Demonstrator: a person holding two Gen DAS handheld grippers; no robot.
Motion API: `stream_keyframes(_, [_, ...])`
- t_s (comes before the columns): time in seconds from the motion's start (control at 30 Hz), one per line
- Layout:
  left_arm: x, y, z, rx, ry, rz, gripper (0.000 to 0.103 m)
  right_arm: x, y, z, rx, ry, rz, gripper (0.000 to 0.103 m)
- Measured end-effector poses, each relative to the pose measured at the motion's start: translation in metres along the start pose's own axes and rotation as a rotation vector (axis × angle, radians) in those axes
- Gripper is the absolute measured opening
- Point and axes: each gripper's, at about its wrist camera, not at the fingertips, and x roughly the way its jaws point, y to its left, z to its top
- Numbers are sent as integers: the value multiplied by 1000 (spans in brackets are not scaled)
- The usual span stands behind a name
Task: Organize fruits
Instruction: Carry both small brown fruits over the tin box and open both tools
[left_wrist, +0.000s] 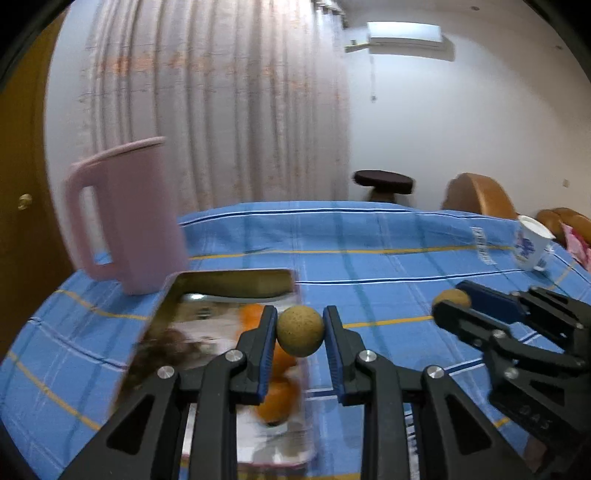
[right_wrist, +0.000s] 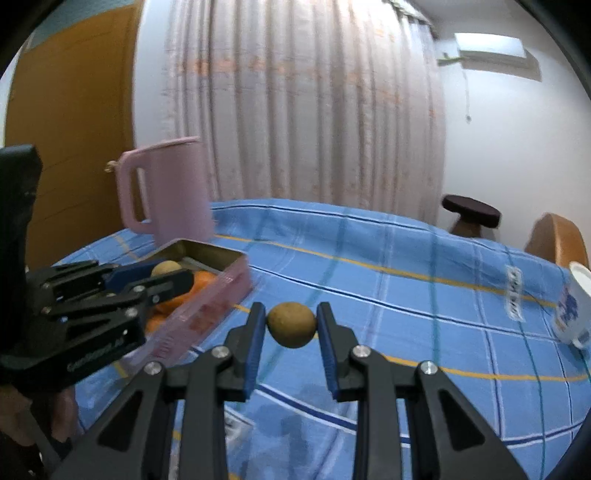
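Brown longans (left_wrist: 300, 331): 2 gripped; oranges (right_wrist: 168, 306): approx 3.

A desk covered by a blue checked cloth (left_wrist: 369, 236) with yellow and dark lines. A pink jug (left_wrist: 125, 218) with a large handle stands upright near its far left edge. A white mug (left_wrist: 530, 243) with blue print sits tilted at the far right. Behind hang pale pleated curtains (left_wrist: 221, 110). A dark round stool (left_wrist: 384, 182) stands by the white wall, an air conditioner (left_wrist: 406, 35) mounted high above.

Both hand-held grippers (left_wrist: 300, 332) (right_wrist: 291, 324) clamped shut
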Motion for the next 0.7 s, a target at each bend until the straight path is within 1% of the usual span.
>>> stream_keyframes(0.17, [-10, 36, -2, -28, 10, 71, 27, 6, 33, 13, -33, -7, 74, 31])
stream_keyframes(0.33, [-12, 63, -8, -50, 31, 115, 27, 16, 63, 22, -74, -2, 127, 31])
stream_keyframes(0.43, [-10, 75, -12, -63, 55, 121, 27, 21, 76, 24, -86, 4, 154, 31])
stream_keyframes(0.53, [-6, 87, -15, -96, 79, 102, 27, 29, 89, 25, -100, 15, 175, 31])
stream_keyframes(0.7, [3, 98, -21, -119, 116, 98, 27, 47, 105, 18, -115, 56, 197, 31])
